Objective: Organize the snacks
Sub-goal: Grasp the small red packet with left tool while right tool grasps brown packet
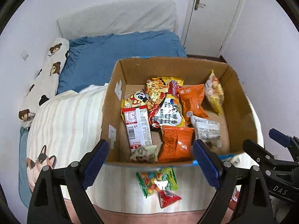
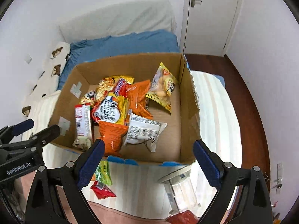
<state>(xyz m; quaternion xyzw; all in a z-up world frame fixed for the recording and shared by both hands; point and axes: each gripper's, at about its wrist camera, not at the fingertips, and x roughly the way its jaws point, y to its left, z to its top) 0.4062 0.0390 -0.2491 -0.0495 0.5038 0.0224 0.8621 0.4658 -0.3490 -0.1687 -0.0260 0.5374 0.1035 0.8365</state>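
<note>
An open cardboard box (image 1: pixel 168 69) (image 2: pixel 130 65) stands on the bed and holds several snack packs, among them an orange bag (image 1: pixel 175 143) (image 2: pixel 112 138), a white packet (image 1: pixel 205 130) (image 2: pixel 143 130) and a yellow bag (image 1: pixel 214 93) (image 2: pixel 164 85). In front of the box, on the striped blanket, lie a green candy bag (image 1: pixel 157 181) (image 2: pixel 102 173), a red packet (image 1: pixel 168 198) (image 2: pixel 102 189) and a clear wrapped pack (image 2: pixel 179 186). My left gripper (image 1: pixel 151 160) (image 2: pixel 37 128) hangs open above the box's near edge, holding nothing. My right gripper (image 2: pixel 149 158) (image 1: pixel 265 140) is open beside it, also holding nothing.
The box sits on a striped blanket (image 1: pixel 71 115) with a cat print. Behind it are a blue pillow (image 1: pixel 115 59), a bear-print pillow (image 1: pixel 50 71) and a white headboard. A white door (image 1: pixel 211 18) and dark wooden floor (image 2: pixel 243 93) lie to the right. Another red pack (image 2: pixel 183 218) shows at the bottom edge.
</note>
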